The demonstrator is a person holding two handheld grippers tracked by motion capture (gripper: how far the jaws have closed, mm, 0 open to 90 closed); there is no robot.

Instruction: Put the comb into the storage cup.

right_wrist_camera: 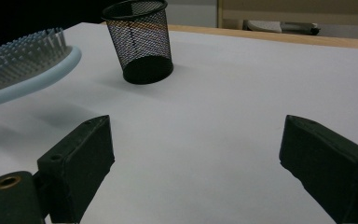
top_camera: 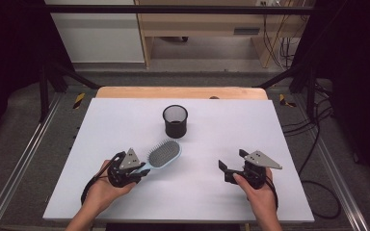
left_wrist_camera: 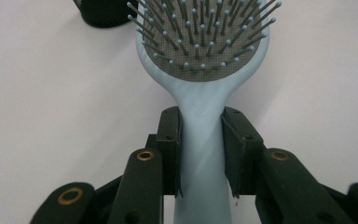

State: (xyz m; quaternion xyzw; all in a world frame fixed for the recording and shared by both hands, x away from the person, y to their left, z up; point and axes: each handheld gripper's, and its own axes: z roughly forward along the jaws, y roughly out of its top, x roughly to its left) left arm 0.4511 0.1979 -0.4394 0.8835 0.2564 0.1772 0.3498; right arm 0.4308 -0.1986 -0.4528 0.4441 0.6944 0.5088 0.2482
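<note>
Nearest the camera in the high view, two forearms reaching in from the bottom edge over a white table (top_camera: 125,120). At left, the left hand (top_camera: 102,190) around the left gripper (top_camera: 142,169), jaws closed tight on the pale blue handle of a hairbrush (top_camera: 163,155); in the left gripper view, both black pads pressed flat against either side of that handle, the left gripper (left_wrist_camera: 201,140) pointing along the brush toward its oval head, bristles up. Brush head angled up and to the right, raised clear of the tabletop, a soft shadow beneath it in the right gripper view, hairbrush (right_wrist_camera: 25,65) at far left there. At right, the right hand (top_camera: 260,195) with the right gripper (top_camera: 231,161), jaws spread wide and holding nothing, bare white surface between them; same wide gap in the right gripper view, right gripper (right_wrist_camera: 196,154). Farther back, near the table's middle, an upright black mesh cup (top_camera: 175,121), well apart from both grippers, just beyond the brush head. Behind the white sheet, a strip of wooden tabletop edge (top_camera: 180,92).
</note>
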